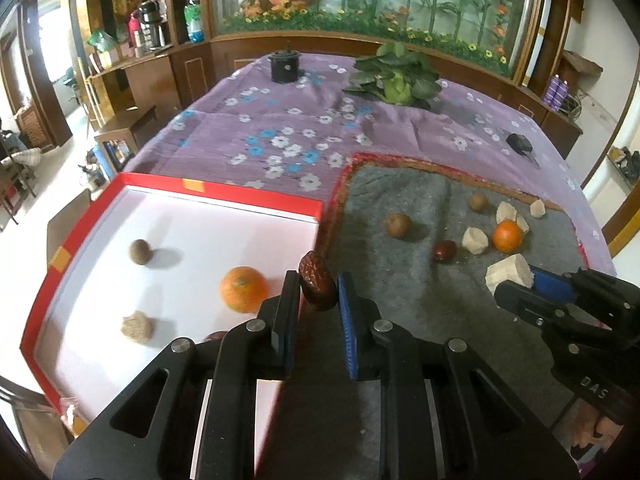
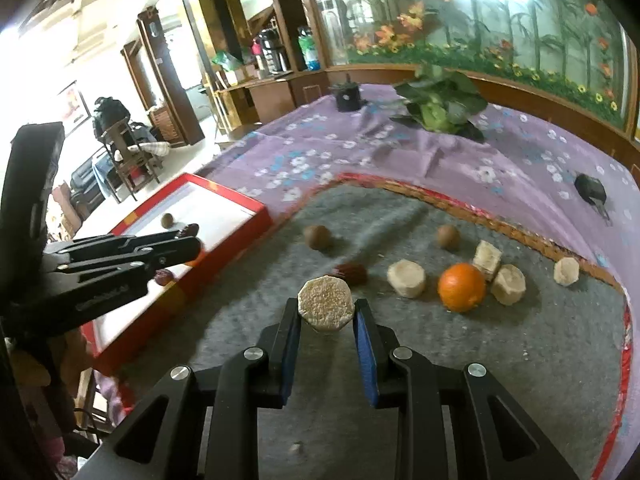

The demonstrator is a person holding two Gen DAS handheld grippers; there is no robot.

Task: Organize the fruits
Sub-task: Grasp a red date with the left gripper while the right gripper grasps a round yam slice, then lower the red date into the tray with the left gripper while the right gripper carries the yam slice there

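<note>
Left tongs (image 1: 318, 290): clenched on a wrinkled dark red date (image 1: 317, 286), held in the air above the edge where the red box meets the grey mat.
Right tongs (image 2: 326, 312): clamped on a pale cut chunk (image 2: 326, 307), its round grainy face toward the camera, lifted off the mat.
Writing: "DAS" in raised letters on the right tongs' body, seen from the left wrist; raised lettering on the left tongs' body in the right view is too blurred to read.
Red box (image 1: 256, 196): shallow, white inside, at the left of the surface, its rim just beside the mat.
Box contents: an orange (image 1: 243, 289), a small brown round fruit (image 1: 140, 252), a rough tan ball (image 1: 138, 326), and a dark red fruit (image 1: 214, 336) mostly hidden by the left tongs.
Grey mat (image 2: 500, 344): red and gold border, lying on the purple flowered cloth (image 1: 280, 136).
Mat contents: a second orange (image 2: 461, 287), two brown round fruits (image 2: 317, 236) (image 2: 447, 236) well apart, a date (image 2: 352, 273), and four pale chunks (image 2: 406, 278) (image 2: 487, 260) (image 2: 508, 284) (image 2: 566, 271).
Grouping: the orange sits among the chunks, touching or nearly touching the two at its right; the farthest chunk lies at the mat's border.
Far end of cloth: a leafy green vegetable (image 1: 394, 78) and a black pot (image 1: 285, 66).
Right side of cloth: a small black object (image 1: 519, 144), kind unclear.
</note>
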